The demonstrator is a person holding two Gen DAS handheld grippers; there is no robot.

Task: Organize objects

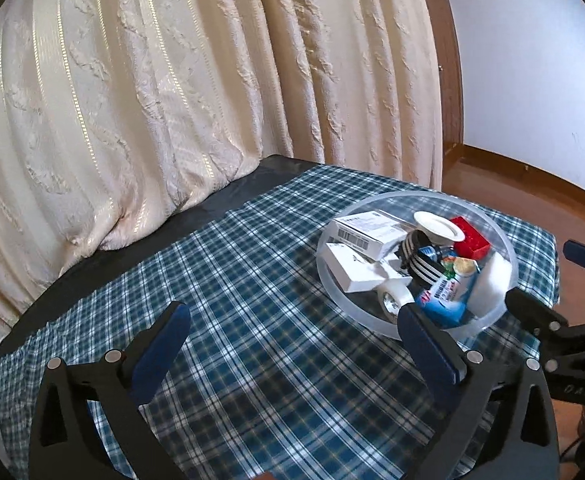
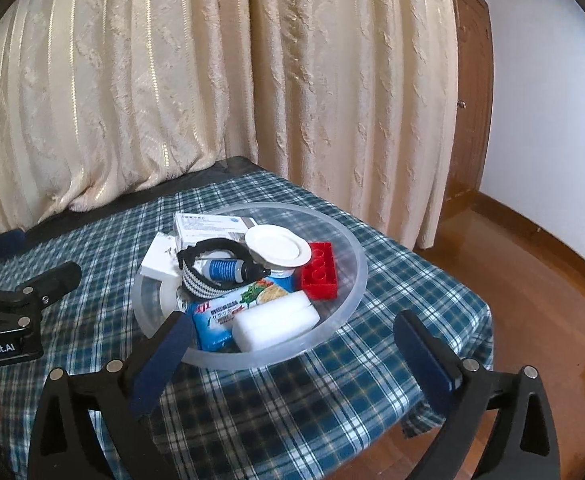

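Note:
A clear plastic bowl (image 1: 504, 240) (image 2: 356, 276) stands on the blue plaid tablecloth (image 1: 252, 280) (image 2: 392, 360), filled with small items. In it lie a red toy brick (image 2: 319, 276) (image 1: 470, 235), a white sponge (image 2: 276, 320) (image 1: 492, 280), a blue snack packet (image 2: 220, 320) (image 1: 446, 300), a white lid (image 2: 278, 249) (image 1: 438, 227), white boxes (image 2: 208, 226) (image 1: 366, 230), a black striped band (image 2: 200, 280) (image 1: 424, 264) and a tape roll (image 1: 392, 300). My left gripper (image 1: 292, 344) is open and empty, left of the bowl. My right gripper (image 2: 292, 344) is open and empty, just before the bowl's near rim.
A cream curtain (image 1: 172, 100) (image 2: 212, 80) hangs behind the table and rests on its dark back edge. Wooden floor (image 2: 532, 280) lies to the right, below the table edge. The other gripper shows at each view's side, the right one (image 1: 552, 320) and the left one (image 2: 24, 292).

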